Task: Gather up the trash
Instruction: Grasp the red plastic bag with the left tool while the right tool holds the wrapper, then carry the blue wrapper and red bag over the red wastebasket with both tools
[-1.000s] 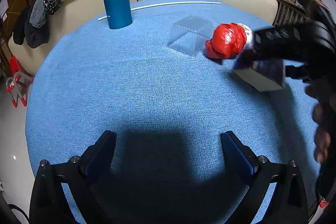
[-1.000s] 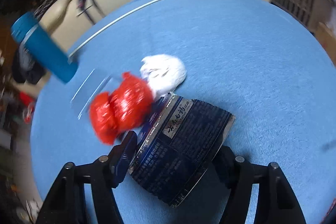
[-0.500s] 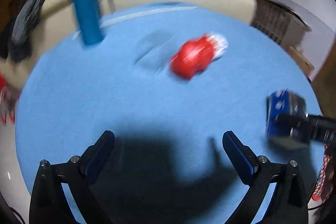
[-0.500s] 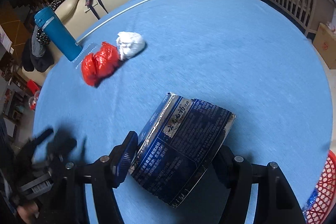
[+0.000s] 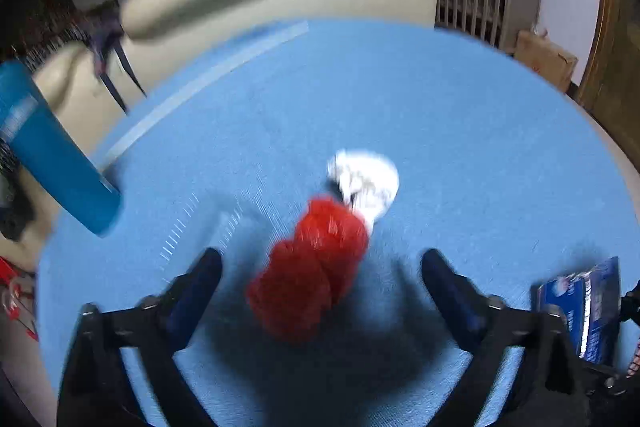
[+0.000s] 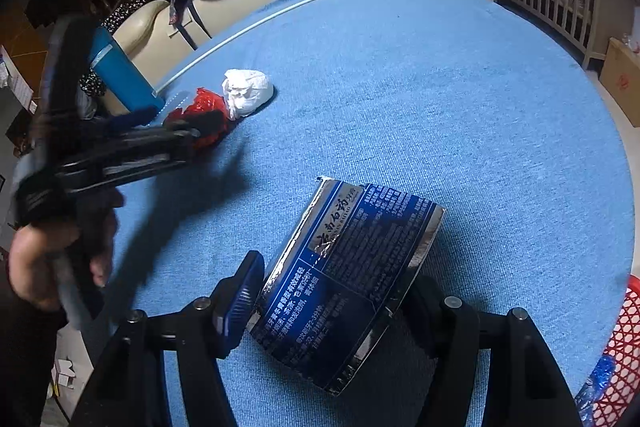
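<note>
My right tongs (image 6: pixel 334 303) are clamped on one dark blue toothpaste box (image 6: pixel 348 279). Left tongs (image 5: pixel 320 269) are closing around one crumpled red plastic bag (image 5: pixel 312 267), pads not touching, one white paper wad (image 5: pixel 366 183) just behind on the blue table (image 5: pixel 460 131).

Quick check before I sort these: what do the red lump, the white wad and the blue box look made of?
Red lump: likely thin plastic bag, glossy and crinkled. White wad: probably crumpled tissue or thin plastic; matte, soft folds, can't tell which. Blue box: printed cardboard with shiny silvery edges, one end torn open.
</note>
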Motion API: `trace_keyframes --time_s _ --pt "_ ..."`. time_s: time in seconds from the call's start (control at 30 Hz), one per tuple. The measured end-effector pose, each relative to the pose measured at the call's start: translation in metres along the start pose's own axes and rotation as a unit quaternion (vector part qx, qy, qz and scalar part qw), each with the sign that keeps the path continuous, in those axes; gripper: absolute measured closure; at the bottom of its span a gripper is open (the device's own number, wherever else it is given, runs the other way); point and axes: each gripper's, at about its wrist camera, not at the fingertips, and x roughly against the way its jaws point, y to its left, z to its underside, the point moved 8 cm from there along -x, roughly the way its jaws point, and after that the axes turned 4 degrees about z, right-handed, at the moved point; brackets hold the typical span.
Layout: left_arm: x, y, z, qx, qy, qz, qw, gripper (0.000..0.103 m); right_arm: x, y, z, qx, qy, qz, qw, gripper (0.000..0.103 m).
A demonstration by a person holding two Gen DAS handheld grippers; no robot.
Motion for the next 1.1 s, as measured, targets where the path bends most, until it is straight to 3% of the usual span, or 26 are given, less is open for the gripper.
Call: trace_keyframes --time_s 0.03,0.2,0.4,0.8,0.97,1.1 --pt "-0.008 0.005 0.007 0.010 0.021 -0.001 0.9997 0.058 0.000 0.000 0.000 0.000 0.000 0.000 1.000 0.034" --pt "0.008 0.013 0.022 0.061 0.007 0.038 0.9974 0.063 0.002 -0.002 0.001 -0.002 -0.001 0.004 1.000 0.034" --pt "0.036 0.020 0.061 0.112 -0.005 0.042 0.9928 0.064 0.003 0.001 0.004 -0.016 0.002 0.002 1.000 0.037" --pt "0.075 0.045 0.126 0.150 -0.012 -0.005 0.9887 0.064 0.006 0.045 0.024 0.028 0.003 0.004 1.000 0.039" --pt "0.081 0.058 0.136 0.170 -0.010 -0.018 0.9853 0.064 0.000 0.057 0.029 0.075 0.024 0.063 0.995 0.024" --pt "0.086 0.061 0.141 0.183 -0.012 -0.019 0.9828 0.064 0.007 0.067 0.030 0.086 0.007 0.097 0.992 0.024"
